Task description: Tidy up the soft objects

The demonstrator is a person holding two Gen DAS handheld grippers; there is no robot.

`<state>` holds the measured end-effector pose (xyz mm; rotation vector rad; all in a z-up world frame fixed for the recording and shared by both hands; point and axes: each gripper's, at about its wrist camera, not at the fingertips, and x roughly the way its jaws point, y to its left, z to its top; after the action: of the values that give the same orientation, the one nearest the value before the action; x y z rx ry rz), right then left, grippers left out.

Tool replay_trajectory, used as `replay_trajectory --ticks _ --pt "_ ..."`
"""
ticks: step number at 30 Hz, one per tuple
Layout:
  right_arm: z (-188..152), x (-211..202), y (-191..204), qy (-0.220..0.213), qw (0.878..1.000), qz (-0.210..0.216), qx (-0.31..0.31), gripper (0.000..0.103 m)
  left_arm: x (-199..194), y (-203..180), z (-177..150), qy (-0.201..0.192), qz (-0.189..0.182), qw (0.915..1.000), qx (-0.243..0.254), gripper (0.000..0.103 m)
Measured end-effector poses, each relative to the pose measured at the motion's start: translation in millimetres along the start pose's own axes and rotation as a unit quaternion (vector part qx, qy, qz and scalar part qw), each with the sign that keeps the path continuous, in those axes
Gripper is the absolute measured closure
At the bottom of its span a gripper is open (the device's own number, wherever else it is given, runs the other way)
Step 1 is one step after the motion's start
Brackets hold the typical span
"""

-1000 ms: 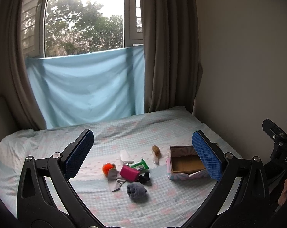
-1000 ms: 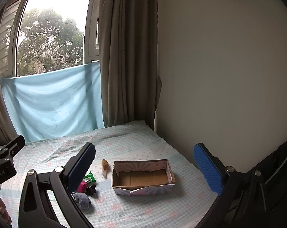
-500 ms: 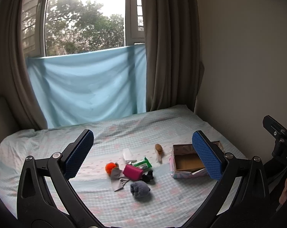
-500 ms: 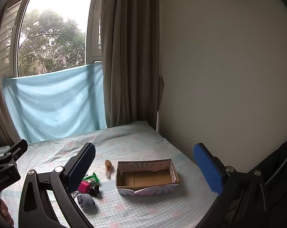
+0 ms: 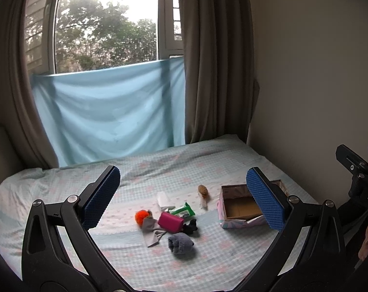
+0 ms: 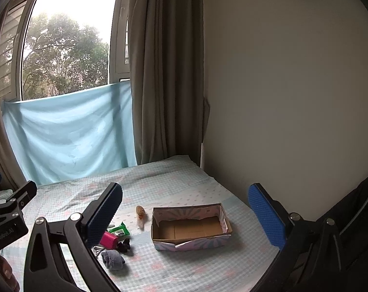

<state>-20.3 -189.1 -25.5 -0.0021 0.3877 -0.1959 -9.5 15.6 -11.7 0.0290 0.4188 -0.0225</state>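
You are facing a tall window (image 5: 106, 24) in the upper left of the frame, with leafy green trees (image 5: 103, 43) and a pale, bright sky behind it; soft daylight comes in from there. A light blue cloth sheet (image 5: 111, 116) hangs across the window's lower part, wrinkled and sagging. Heavy brown-grey curtains (image 5: 215, 60) fall on both sides, the right one reaching down to the mattress. To the right you have a plain cream wall (image 6: 288, 85), shaded toward the lower edge. Across the bottom half lies a bed covered in a pale blue checked sheet with faint pink motifs (image 5: 159, 165), creased near the window.
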Motion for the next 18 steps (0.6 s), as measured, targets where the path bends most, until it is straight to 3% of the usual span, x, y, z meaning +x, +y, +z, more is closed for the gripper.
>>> replay_trajectory --ticks 18 --pt "1.3 1.1 3.5 -0.002 1.000 0.003 -0.001 0.000 3.6 -0.8 0.6 0.001 -0.004 1.0000 -0.004 0.000"
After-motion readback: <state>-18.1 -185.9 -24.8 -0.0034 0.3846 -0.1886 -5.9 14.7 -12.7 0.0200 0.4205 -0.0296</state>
